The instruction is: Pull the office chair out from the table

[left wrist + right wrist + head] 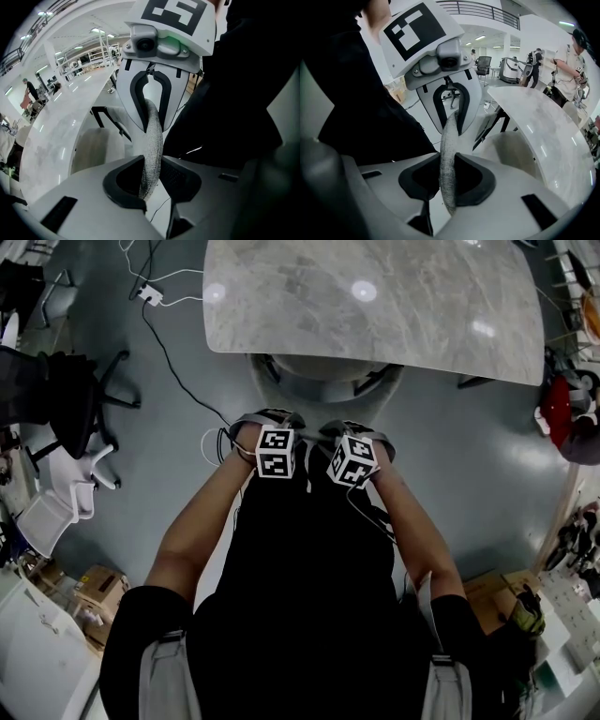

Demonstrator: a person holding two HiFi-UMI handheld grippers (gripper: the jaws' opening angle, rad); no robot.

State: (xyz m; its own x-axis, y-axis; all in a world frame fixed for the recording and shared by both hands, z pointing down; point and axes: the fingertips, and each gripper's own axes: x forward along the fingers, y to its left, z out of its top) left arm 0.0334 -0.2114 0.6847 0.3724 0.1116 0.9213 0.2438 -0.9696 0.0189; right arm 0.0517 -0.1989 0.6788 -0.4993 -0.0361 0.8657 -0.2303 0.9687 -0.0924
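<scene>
In the upper centre of the head view, the white office chair [323,379] with a grey mesh back sits tucked under the grey marble surface [375,306]. The left gripper [151,180] and right gripper [447,180] each have their fingers clamped on the backrest's top edge.

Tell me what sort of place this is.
Probably an open office or lab: large grey marble-look table, black office chair on a glossy grey floor, brown cardboard boxes.
</scene>
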